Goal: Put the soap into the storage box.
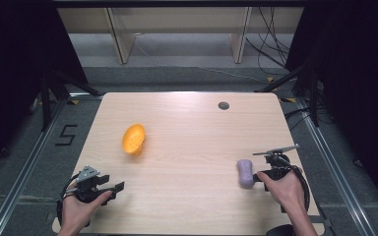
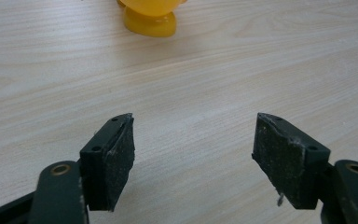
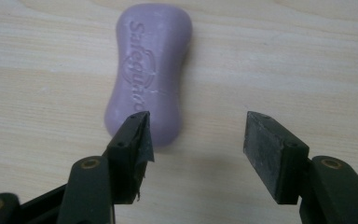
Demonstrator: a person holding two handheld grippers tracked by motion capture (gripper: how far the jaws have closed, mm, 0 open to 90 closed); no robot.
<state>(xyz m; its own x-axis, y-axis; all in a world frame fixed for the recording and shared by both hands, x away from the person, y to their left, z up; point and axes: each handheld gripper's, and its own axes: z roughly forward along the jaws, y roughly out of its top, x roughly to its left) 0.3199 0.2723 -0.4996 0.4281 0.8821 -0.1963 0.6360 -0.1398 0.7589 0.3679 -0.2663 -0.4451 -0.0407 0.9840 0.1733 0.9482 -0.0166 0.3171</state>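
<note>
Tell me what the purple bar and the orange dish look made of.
Purple bar: likely soap, matte and waxy, with a brand name pressed into its top. Orange dish: probably plastic, smooth and slightly glossy, with a moulded foot seen in the left gripper view; glazed ceramic can't be ruled out.

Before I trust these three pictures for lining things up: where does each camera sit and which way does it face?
High view: above the person's side, looking forward and down on the table; both hands and forearms enter from below.
Left gripper view: rides the left gripper, looking along its open jaws toward the orange bowl.
Right gripper view: rides the right gripper, open jaws facing the purple soap bar.
Shared: the high view also shows bowl, soap and both grippers.
</note>
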